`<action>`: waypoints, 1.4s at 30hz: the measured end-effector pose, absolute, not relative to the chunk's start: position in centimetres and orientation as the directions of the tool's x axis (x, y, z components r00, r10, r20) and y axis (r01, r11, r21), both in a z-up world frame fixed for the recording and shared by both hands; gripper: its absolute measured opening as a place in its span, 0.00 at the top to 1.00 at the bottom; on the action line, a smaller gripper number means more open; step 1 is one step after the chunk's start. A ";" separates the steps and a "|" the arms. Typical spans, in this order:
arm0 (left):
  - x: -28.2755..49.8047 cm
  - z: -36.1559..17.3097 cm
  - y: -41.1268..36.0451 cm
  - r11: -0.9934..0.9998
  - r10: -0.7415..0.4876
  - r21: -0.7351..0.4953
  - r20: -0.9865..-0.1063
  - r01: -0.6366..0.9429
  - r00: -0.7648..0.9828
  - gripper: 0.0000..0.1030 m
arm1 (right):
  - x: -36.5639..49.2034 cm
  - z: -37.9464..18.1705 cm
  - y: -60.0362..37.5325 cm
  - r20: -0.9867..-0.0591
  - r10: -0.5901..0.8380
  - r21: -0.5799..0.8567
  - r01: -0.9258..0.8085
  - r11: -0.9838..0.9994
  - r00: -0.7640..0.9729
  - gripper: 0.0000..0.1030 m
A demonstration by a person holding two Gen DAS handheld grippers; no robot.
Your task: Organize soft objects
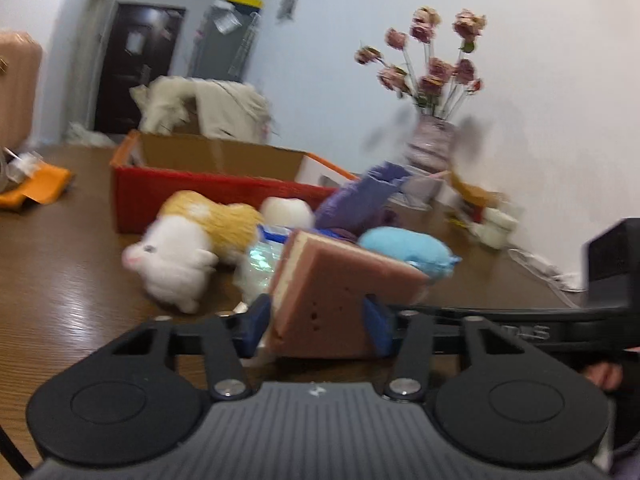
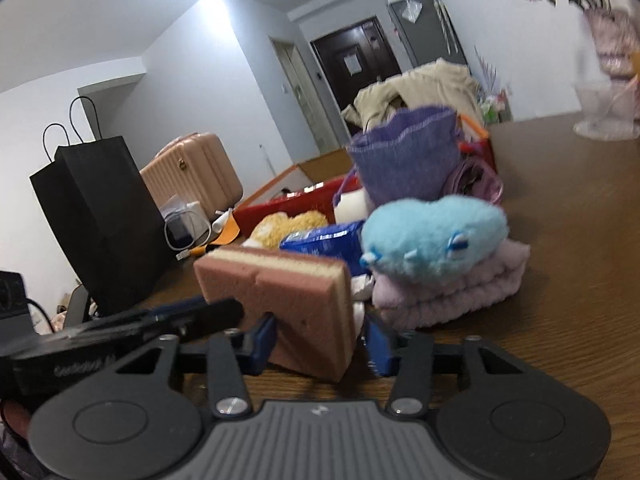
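Observation:
A pink and cream layered sponge sits between the blue pads of my left gripper, which is shut on it. In the right wrist view the same sponge is between the pads of my right gripper, also shut on it. Behind lie a white and yellow plush animal, a light blue plush resting on folded pink towels, a purple knitted pouch, a white ball and a blue wrapped pack. A red open box stands behind them.
A vase of dried roses stands at the wall on the brown table. A black paper bag and a pink suitcase are at the left. Orange cloth lies far left. Cream clothing is heaped behind the box.

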State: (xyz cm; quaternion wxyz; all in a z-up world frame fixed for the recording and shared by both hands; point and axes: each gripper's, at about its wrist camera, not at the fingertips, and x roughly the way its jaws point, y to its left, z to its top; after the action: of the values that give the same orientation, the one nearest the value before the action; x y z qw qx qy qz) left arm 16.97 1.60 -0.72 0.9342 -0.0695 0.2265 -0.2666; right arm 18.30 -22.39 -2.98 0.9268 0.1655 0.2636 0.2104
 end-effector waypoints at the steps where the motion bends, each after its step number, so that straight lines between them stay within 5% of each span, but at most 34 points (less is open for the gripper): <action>1: 17.1 -0.7 1.6 0.848 -0.529 -0.253 -0.382 0.465 0.758 0.60 | 18.4 -2.9 -22.3 -0.415 0.472 0.416 -0.300 0.859 0.778 0.66; 3: 17.1 -0.6 1.7 0.858 -0.514 -0.239 -0.382 0.455 0.768 0.74 | 18.5 -2.5 -22.6 -0.402 0.462 0.417 -0.291 0.861 0.791 0.67; 10: 17.4 5.3 3.1 0.862 -0.497 -0.256 -0.257 0.437 0.829 0.75 | 19.1 3.6 -22.4 -0.288 0.500 0.360 -0.391 0.847 0.817 0.74; 15: 25.7 9.7 3.9 0.867 -0.475 -0.298 -0.251 0.400 0.843 0.75 | 28.0 9.0 -21.6 -0.286 0.526 0.366 -0.416 0.832 0.801 0.74; 20: 39.8 10.4 4.7 0.912 -0.369 -0.340 -0.431 0.230 0.824 0.74 | 42.3 10.5 -19.2 -0.464 0.516 0.424 -0.331 0.843 0.720 0.74; 25: 50.8 6.0 4.8 0.960 -0.235 -0.268 -0.617 0.081 0.751 0.74 | 55.4 5.2 -15.8 -0.657 0.471 0.460 -0.182 0.869 0.588 0.77; 31: 51.7 6.0 5.7 0.973 -0.218 -0.195 -0.571 0.128 0.791 0.57 | 58.5 2.2 -13.8 -0.717 0.447 0.407 -0.201 0.891 0.534 0.81; 35: 50.6 7.6 6.3 0.981 -0.185 -0.154 -0.560 0.118 0.808 0.56 | 56.9 5.2 -14.3 -0.682 0.445 0.381 -0.237 0.894 0.581 0.80; 42: 43.3 13.3 5.4 0.983 -0.182 -0.053 -0.450 0.177 0.874 0.31 | 49.9 12.7 -18.1 -0.606 0.467 0.347 -0.314 0.884 0.644 0.68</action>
State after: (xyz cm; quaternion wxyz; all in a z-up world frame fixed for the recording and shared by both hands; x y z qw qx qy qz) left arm 43.31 5.45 13.27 0.9681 -0.0051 0.2328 -0.0926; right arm 49.91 -18.08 12.74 0.9006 0.1055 0.3616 0.2170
